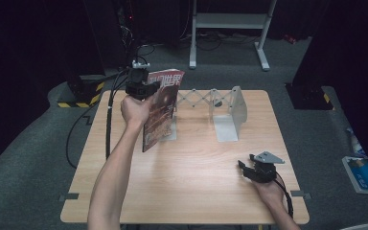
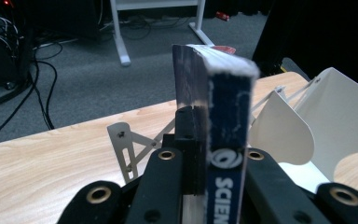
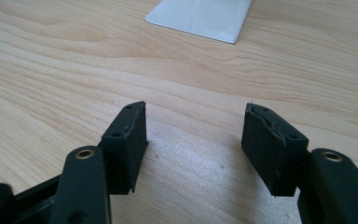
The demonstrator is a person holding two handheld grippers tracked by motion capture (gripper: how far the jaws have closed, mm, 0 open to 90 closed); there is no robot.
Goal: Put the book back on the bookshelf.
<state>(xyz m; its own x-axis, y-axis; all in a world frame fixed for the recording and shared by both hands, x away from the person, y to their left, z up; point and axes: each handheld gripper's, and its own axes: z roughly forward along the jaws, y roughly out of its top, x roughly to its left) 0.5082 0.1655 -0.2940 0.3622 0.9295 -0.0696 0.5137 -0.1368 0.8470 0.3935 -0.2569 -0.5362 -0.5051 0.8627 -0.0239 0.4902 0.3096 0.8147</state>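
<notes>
Magazine (image 1: 160, 112) stands upright in the upper-left part of the high view, lower edge at or just above the tabletop (image 1: 187, 172), beside the left plate of the expandable metal bookend rack (image 1: 230, 112); whether it touches that plate cannot be told. Left claw (image 1: 146, 86) is clamped on the magazine's top corner, and the left gripper view shows the blue spine (image 2: 226, 140) pinched between the jaws. Right claw (image 1: 249, 170) rests low at the lower right of the high view, jaws spread wide and empty over bare wood (image 3: 191, 154), well apart from the rack. Step in hand looks like seating the magazine in the rack: keep it vertical, lower it straight between the two plates, spine square to the base, release only once the bottom edge sits flat. Risk: tilt or sliding off the base plate; the right claw could steady the rack.
</notes>
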